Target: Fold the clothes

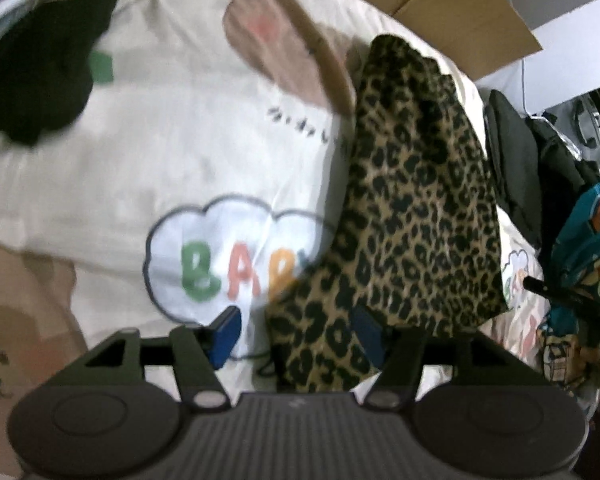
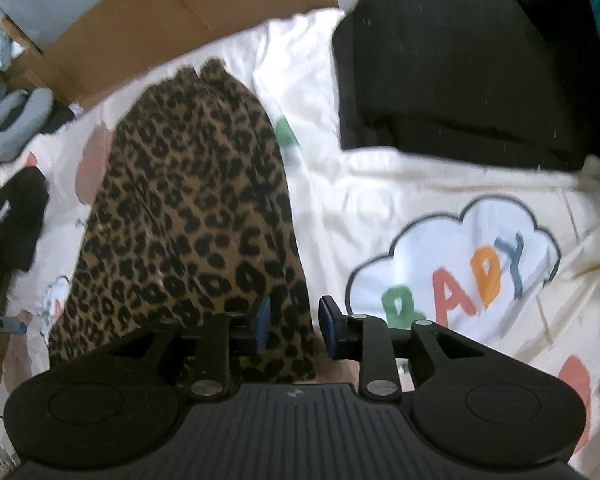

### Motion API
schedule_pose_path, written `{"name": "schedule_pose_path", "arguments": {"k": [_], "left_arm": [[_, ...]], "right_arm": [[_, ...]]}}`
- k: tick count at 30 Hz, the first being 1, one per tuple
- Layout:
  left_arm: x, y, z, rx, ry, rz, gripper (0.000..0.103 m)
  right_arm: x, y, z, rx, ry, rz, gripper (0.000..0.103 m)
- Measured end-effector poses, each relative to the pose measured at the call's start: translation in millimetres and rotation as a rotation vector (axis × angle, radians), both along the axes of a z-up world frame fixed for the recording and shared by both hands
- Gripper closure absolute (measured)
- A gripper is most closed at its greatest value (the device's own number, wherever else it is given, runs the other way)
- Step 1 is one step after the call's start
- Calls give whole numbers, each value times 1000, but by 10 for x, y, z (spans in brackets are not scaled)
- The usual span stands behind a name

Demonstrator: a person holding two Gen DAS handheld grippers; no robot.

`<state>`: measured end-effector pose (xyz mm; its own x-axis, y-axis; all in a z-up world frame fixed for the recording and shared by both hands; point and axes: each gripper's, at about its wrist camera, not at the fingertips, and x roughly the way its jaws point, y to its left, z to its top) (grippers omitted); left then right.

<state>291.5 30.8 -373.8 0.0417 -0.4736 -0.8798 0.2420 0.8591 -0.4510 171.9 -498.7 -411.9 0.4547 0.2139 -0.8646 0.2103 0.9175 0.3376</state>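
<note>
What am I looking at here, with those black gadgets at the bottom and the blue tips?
There is no robot. A person holds a hand tool with a two-finger claw in each hand, and a camera on each tool looks forward along its fingers. One picture comes from the left claw, the other from the right claw. The blue tips are its gripping pads. Below lies a cream bed sheet printed with a BABY cloud. On it lies a leopard-print garment, folded narrow, and a folded black garment. A cardboard box stands behind. Both claws are open and hold nothing; the leopard-print garment lies loose under them.
</note>
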Motion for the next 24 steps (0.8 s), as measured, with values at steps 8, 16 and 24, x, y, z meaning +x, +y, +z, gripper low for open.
{"name": "schedule_pose_path", "arguments": {"k": [8,16,24], "left_arm": [[365,-462,357,12,-51,-41,35],[765,-1068,655,12,-124,-73,34],[1113,-1744,858,-20,-181,-115,34]], "right_arm": [[112,-110,165,45,-101,-63,62],[182,-147,228,62,-161,-81,62],[286,-174,233,125,-205,-105,62]]}}
